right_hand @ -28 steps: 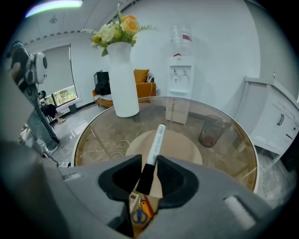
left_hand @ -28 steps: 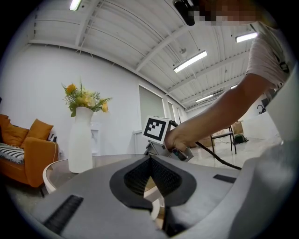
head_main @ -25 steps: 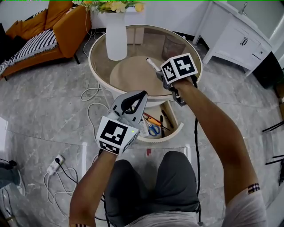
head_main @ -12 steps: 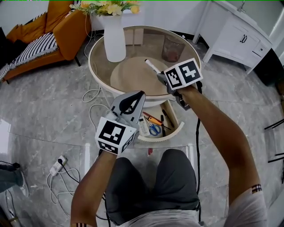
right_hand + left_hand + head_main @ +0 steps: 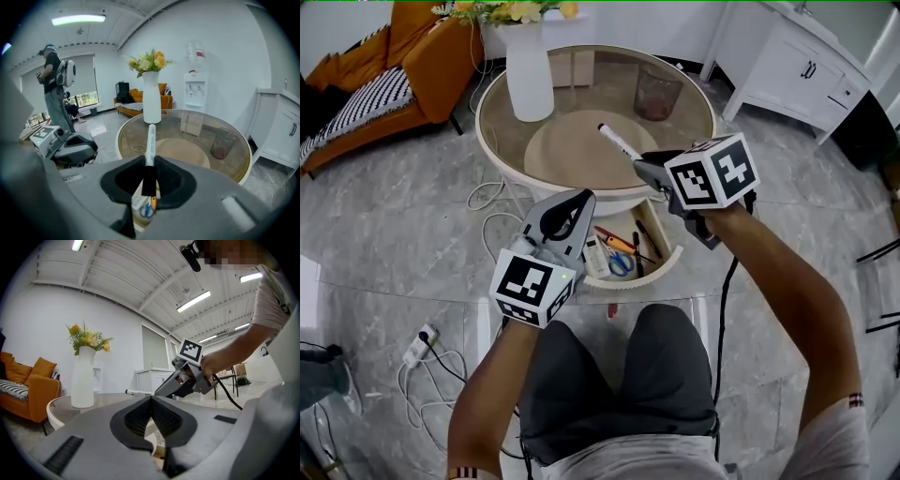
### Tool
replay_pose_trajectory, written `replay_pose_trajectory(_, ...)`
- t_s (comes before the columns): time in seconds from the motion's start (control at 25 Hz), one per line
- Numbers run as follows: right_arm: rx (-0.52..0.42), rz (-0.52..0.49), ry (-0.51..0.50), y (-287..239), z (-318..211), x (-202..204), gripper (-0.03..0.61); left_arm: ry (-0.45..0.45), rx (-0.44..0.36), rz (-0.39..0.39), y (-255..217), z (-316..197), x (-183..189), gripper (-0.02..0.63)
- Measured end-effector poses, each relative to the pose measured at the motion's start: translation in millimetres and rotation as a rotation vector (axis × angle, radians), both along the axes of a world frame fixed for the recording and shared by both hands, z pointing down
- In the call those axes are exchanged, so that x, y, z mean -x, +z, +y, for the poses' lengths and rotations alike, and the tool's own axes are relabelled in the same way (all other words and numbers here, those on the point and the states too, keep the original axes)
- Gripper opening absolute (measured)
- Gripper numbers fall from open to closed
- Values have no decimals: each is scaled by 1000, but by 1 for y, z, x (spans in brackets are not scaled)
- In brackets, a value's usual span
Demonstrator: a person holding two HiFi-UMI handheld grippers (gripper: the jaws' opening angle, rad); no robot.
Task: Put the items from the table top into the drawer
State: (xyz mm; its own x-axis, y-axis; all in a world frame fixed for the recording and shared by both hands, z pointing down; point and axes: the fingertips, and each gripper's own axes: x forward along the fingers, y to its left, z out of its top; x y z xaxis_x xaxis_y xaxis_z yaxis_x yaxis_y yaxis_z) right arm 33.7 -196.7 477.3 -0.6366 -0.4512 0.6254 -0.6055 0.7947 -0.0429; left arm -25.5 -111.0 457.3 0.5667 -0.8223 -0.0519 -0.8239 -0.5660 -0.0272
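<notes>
While your right hand-held gripper (image 5: 645,169) pinches the marker (image 5: 619,143), it points away over the counter (image 5: 591,89).
Your left hand-held gripper (image 5: 569,208) is closed, empty.

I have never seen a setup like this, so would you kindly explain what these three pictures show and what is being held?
There is no robot here: a person holds a two-jaw tool in each hand, and the patterned cubes are part of those tools. The head view comes from a camera on the person's head, looking steeply down. The other two views come from a camera riding on each tool, looking along its jaws. The left tool has its jaws together with nothing between them. The right tool is closed on a white marker with a dark cap. On the round glass table stand a white vase of flowers and a glass cup. Under the table's near edge an open drawer already holds scissors.
</notes>
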Motion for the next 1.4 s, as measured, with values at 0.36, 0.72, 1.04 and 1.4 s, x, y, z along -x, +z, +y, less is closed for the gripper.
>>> replay_pose_trajectory(0.36,-15,6,-86,-1,57,-14,69,-8,-6,31,4,19,-2,0)
replay_pose_trajectory(0.72,-2,23,-182,22,112,-20,69,-12,2,39,24,44,5,0)
replay_pose_trajectory(1.04,33,72,-210,79,132,-28,69,-20,7,42,46,50,5,0)
replay_pose_trajectory(1.4,58,161,-152,166,105,-46,69,-31,-14,11,77,33,-4,0)
